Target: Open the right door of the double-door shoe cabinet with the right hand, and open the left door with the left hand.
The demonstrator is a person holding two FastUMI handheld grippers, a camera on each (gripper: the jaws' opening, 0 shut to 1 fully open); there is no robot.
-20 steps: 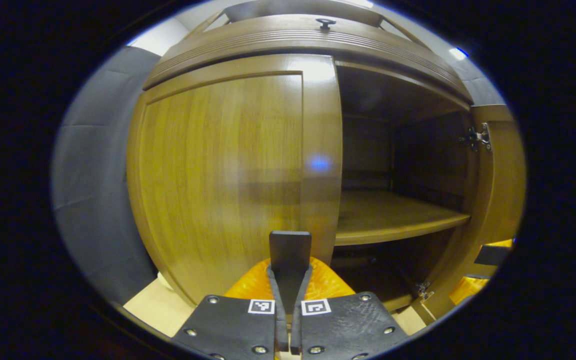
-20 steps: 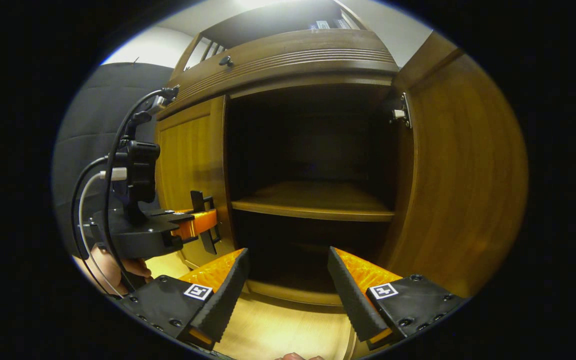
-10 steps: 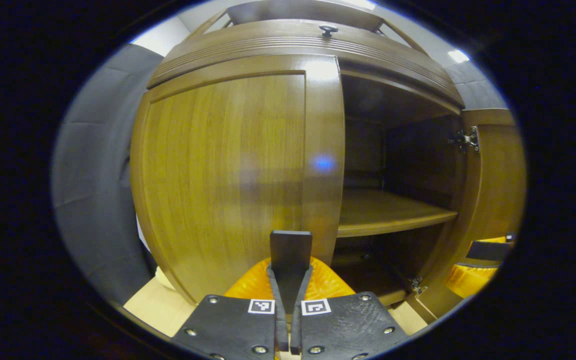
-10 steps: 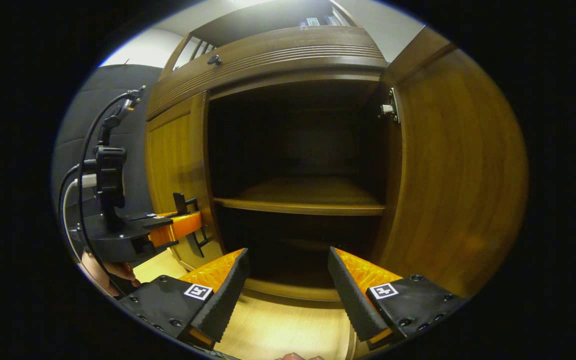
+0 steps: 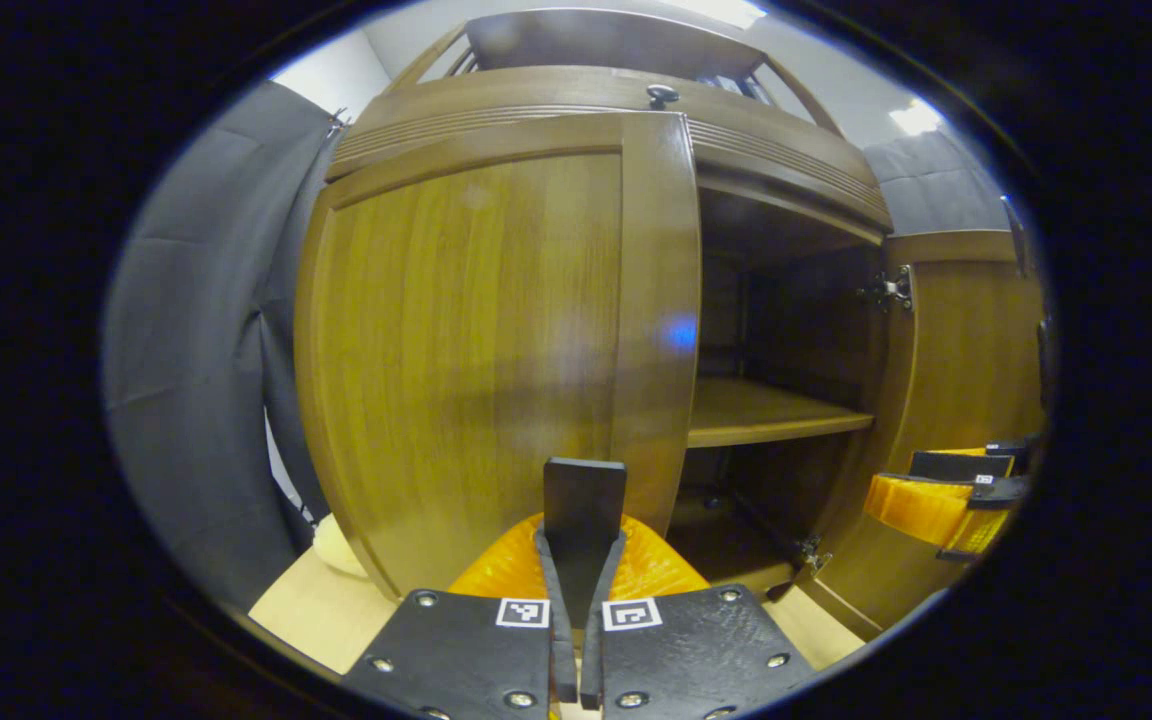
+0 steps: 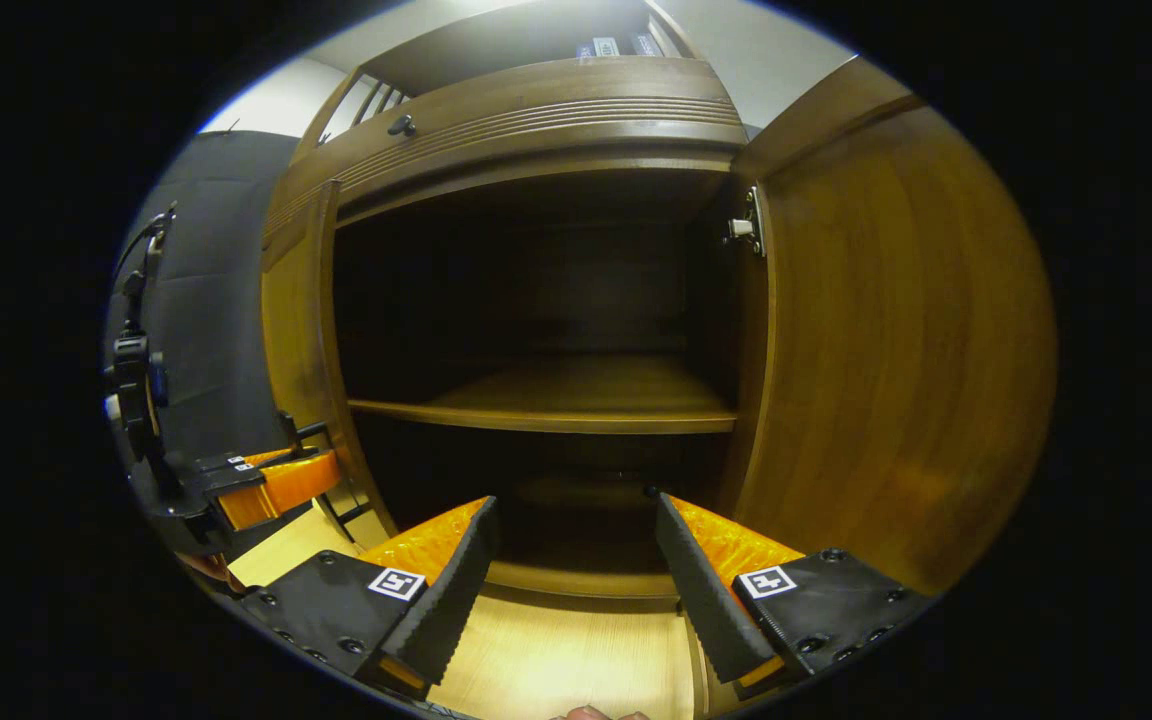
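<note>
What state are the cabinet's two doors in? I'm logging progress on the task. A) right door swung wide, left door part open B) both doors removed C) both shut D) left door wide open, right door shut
A: in the right gripper view the right door stands swung wide off its hinge, and the left door angles out from the cabinet front, baring the shelf.

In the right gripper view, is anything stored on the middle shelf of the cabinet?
No, the middle shelf is a bare wooden board between the swung-out left door and the open right door.
</note>
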